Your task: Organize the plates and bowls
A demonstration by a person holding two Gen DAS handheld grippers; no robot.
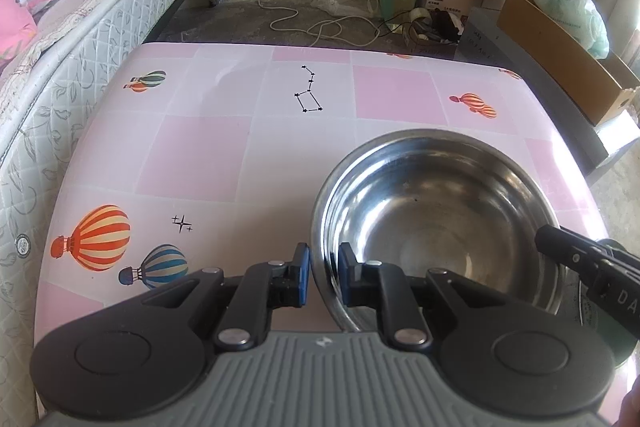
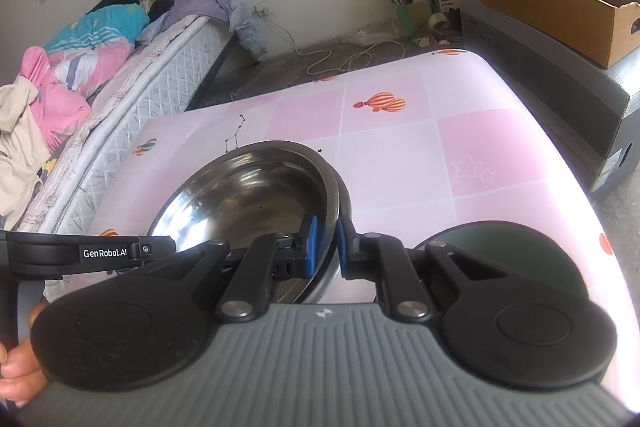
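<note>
At the far left of my left wrist view lies a bed [image 1: 72, 39] with a quilted mattress, and beside it stands the desk [image 1: 208, 155], covered in pink checks and hot-air balloon prints. Moving right, my left tool [image 1: 323, 277] sits at the near left rim of a stainless steel bowl [image 1: 440, 227]. One blue pad is outside the wall, the other inside, so it is pinching the rim. The bowl opens upward and lies ahead and to the right of this tool.

Further right, the black tip of my right tool [image 1: 560, 247] reaches over the bowl's right rim. In the right wrist view that tool [image 2: 327, 243] also straddles the rim, one pad inside and one outside, clamped on the steel wall. From here the bowl [image 2: 248, 199] lies ahead and to the left, and it looks tipped, with its rim higher on this side.

Below the right edge of the bowl a dark green plate [image 2: 500, 251] rests on the desk. I judge that both tools share the bowl evenly, from opposite rims, and that the plate sits closest to my right tool. The next move likely turns on centring the bowl over that plate.
</note>
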